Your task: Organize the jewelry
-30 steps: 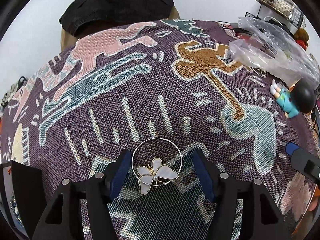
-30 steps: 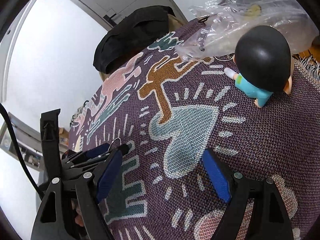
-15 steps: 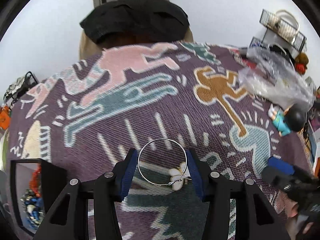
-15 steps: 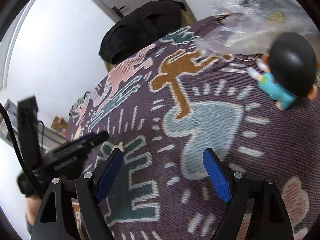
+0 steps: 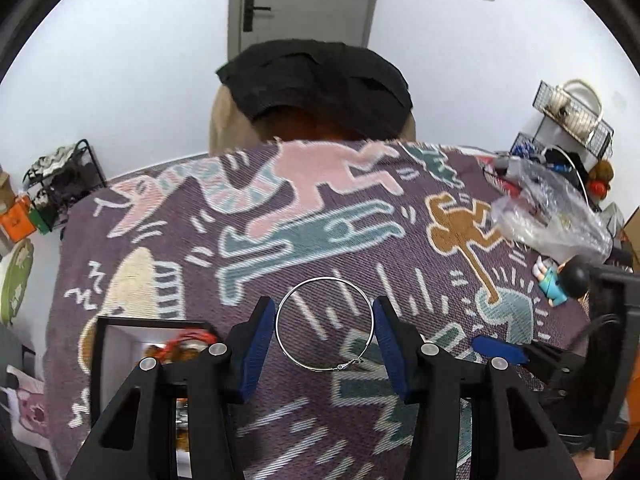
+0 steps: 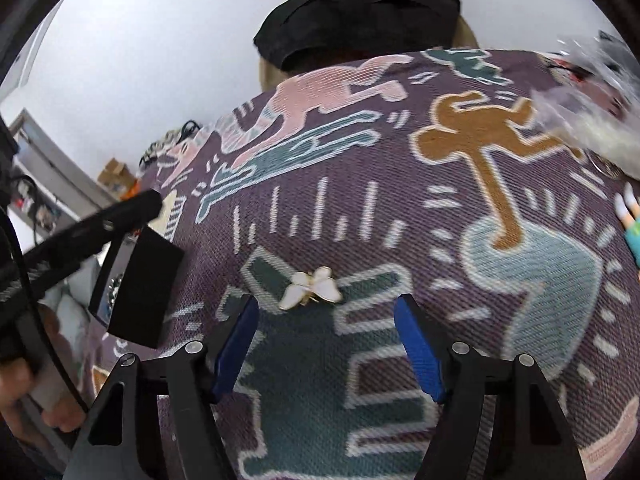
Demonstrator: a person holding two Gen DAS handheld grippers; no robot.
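Observation:
My left gripper [image 5: 325, 342] is shut on a thin silver hoop [image 5: 296, 356], held by its sides between the blue pads and lifted above the patterned cloth [image 5: 280, 240]. A white butterfly charm [image 6: 310, 289] lies on the cloth in the right wrist view, just ahead of my right gripper [image 6: 326, 342], which is open and empty above it. A black-framed jewelry box [image 5: 120, 344] with red beads inside stands at the left; it also shows in the right wrist view [image 6: 140, 284].
A small figurine with a black head [image 5: 564, 280] and a crumpled plastic bag [image 5: 548, 216] lie at the right. A chair with a black cloth [image 5: 316, 76] stands behind the table. Wire racks [image 5: 572, 112] stand at the far right.
My left gripper has risen with the hoop; the butterfly charm has come off and stays on the cloth. My right gripper has swung left over the charm.

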